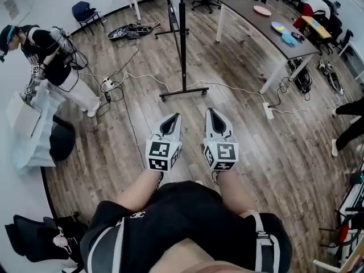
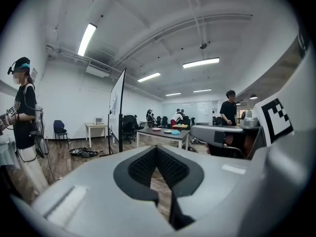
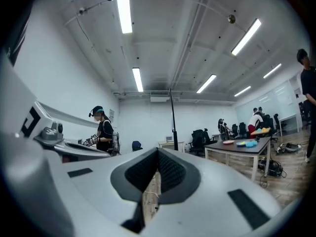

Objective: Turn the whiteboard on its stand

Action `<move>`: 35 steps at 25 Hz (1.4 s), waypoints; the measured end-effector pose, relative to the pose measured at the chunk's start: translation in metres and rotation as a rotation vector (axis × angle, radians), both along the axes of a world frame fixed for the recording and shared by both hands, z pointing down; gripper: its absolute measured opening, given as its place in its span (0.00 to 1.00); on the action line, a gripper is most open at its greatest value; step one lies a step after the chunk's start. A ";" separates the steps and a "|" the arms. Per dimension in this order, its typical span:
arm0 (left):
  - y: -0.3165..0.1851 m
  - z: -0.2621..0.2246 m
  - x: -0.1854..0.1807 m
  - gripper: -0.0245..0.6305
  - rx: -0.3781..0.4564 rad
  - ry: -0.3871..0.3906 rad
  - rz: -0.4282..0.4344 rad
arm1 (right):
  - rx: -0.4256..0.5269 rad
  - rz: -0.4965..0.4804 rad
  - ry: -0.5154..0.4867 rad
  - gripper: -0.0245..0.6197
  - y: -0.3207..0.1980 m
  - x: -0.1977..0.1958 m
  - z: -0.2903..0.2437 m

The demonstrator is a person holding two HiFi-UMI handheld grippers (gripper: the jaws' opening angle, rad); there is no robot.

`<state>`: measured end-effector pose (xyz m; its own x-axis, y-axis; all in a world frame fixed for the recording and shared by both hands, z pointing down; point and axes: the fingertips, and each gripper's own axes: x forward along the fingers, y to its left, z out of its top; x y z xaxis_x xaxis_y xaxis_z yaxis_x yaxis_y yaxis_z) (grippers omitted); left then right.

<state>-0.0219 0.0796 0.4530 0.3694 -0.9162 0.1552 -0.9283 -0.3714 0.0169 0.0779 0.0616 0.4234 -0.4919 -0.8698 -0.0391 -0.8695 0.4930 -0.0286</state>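
The whiteboard (image 1: 172, 9) stands edge-on to me on its black wheeled stand (image 1: 183, 91) across the wood floor, well ahead of both grippers. In the left gripper view the whiteboard (image 2: 117, 111) appears as a thin white panel; the right gripper view shows mostly its tall black pole (image 3: 173, 116). My left gripper (image 1: 173, 118) and right gripper (image 1: 211, 113) are held side by side in front of my body, pointing toward the stand and touching nothing. The jaws of the left gripper (image 2: 156, 150) meet at the tips, and so do those of the right gripper (image 3: 158, 152). Neither holds anything.
A person (image 1: 52, 60) stands at the left beside a white box (image 1: 25, 131). Cables and a power strip (image 1: 107, 85) trail over the floor near the stand's base. A long table (image 1: 267, 27) with dishes and office chairs fills the upper right. Another person's legs (image 1: 348, 131) show at the right edge.
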 end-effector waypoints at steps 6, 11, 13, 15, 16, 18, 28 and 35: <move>-0.010 -0.001 0.025 0.05 0.000 -0.010 0.004 | -0.004 -0.014 0.004 0.05 -0.008 0.019 0.005; -0.013 0.003 0.039 0.05 0.007 0.001 -0.018 | -0.006 -0.033 0.016 0.05 -0.015 0.033 0.012; -0.014 0.006 0.043 0.05 -0.001 0.002 -0.025 | -0.022 -0.039 0.028 0.05 -0.019 0.036 0.016; -0.015 0.007 0.044 0.05 -0.004 -0.004 -0.032 | -0.027 -0.052 0.037 0.05 -0.023 0.036 0.018; -0.016 0.008 0.044 0.05 -0.004 -0.006 -0.038 | -0.024 -0.058 0.041 0.05 -0.024 0.035 0.018; -0.021 0.011 0.042 0.05 -0.009 -0.004 -0.048 | -0.021 -0.068 0.042 0.05 -0.030 0.033 0.021; -0.068 0.017 0.034 0.05 0.001 0.015 -0.048 | -0.026 -0.090 0.059 0.05 -0.071 0.021 0.027; -0.119 0.013 0.023 0.05 0.016 0.029 -0.052 | -0.010 -0.092 0.071 0.05 -0.121 0.010 0.024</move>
